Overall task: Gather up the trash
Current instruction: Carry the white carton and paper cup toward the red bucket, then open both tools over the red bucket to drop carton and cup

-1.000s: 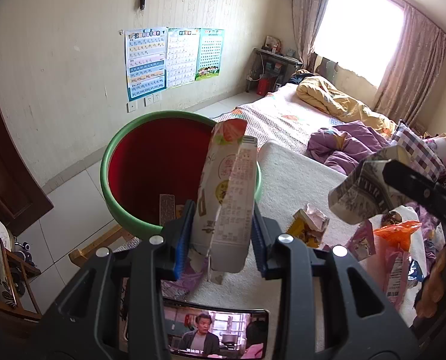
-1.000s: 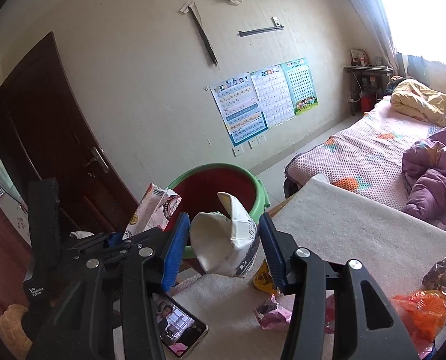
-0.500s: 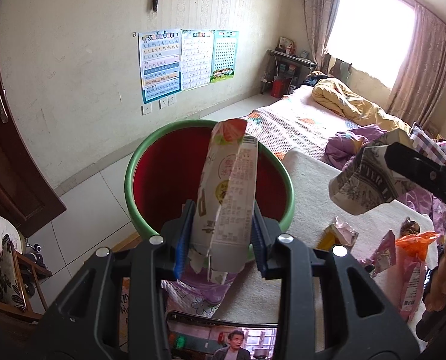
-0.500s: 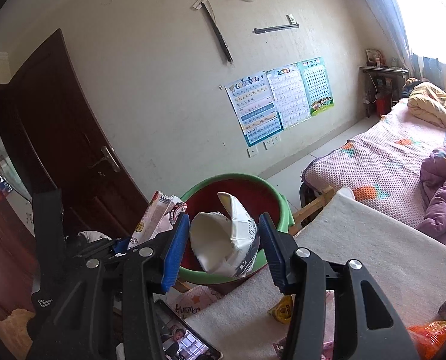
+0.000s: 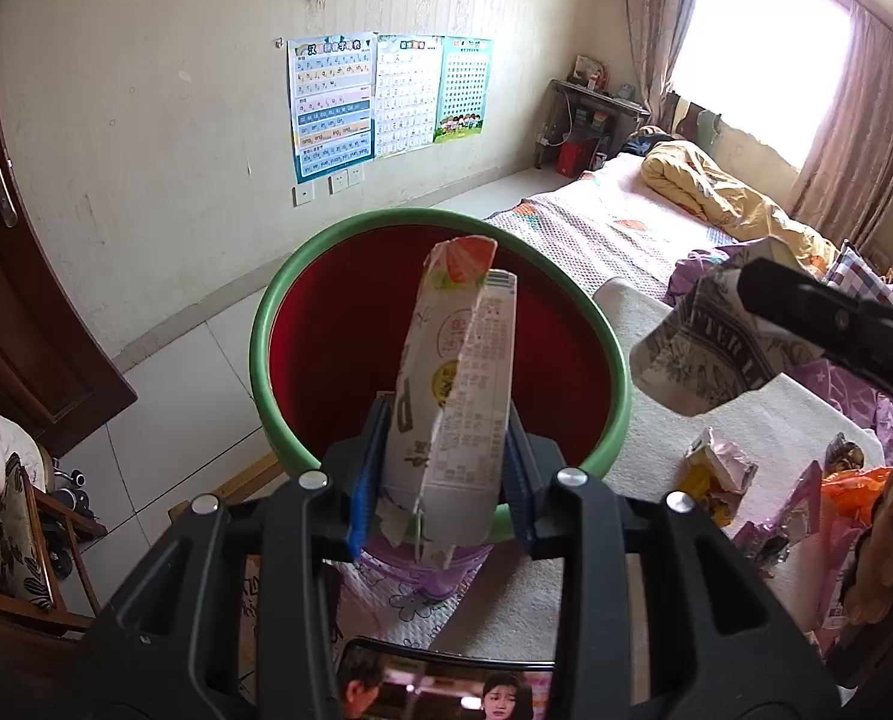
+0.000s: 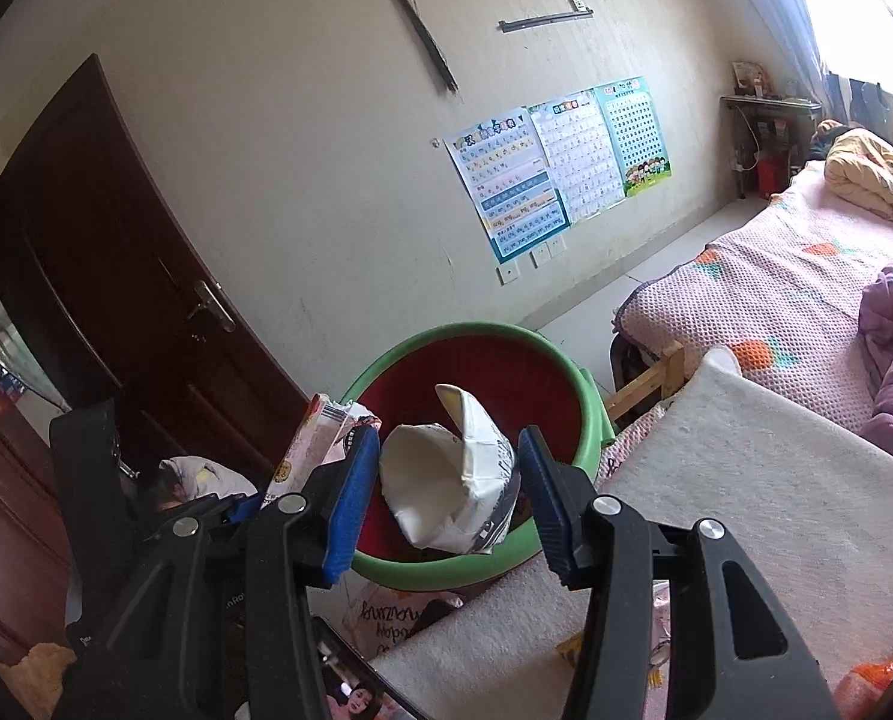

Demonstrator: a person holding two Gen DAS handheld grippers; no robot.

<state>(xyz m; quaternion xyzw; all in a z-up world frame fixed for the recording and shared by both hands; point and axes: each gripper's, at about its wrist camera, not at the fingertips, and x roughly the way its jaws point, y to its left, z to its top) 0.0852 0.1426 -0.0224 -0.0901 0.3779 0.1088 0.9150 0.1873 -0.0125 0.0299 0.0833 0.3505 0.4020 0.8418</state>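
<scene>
My left gripper [image 5: 443, 468] is shut on a flattened white milk carton [image 5: 452, 384] with a red-orange top, held upright over the near rim of the bin. The bin [image 5: 617, 372] is red inside with a green rim. My right gripper [image 6: 446, 498] is shut on a crushed white paper carton [image 6: 452, 480] with dark print, in front of the same bin [image 6: 590, 414]. In the left wrist view that crushed carton [image 5: 710, 354] hangs to the right of the bin. In the right wrist view the milk carton [image 6: 317, 444] shows at the left.
A beige mat [image 6: 764, 492] covers the near surface, with wrappers [image 5: 716, 474] and an orange bag [image 5: 848, 480] lying on it. A phone [image 5: 440, 690] playing video lies below the gripper. A bed [image 6: 776, 276] with purple bedding stands right, a dark door [image 6: 116, 276] left.
Both grippers have moved toward the bin, still holding their cartons. The bin now looks larger and sits more centrally behind each carton.
</scene>
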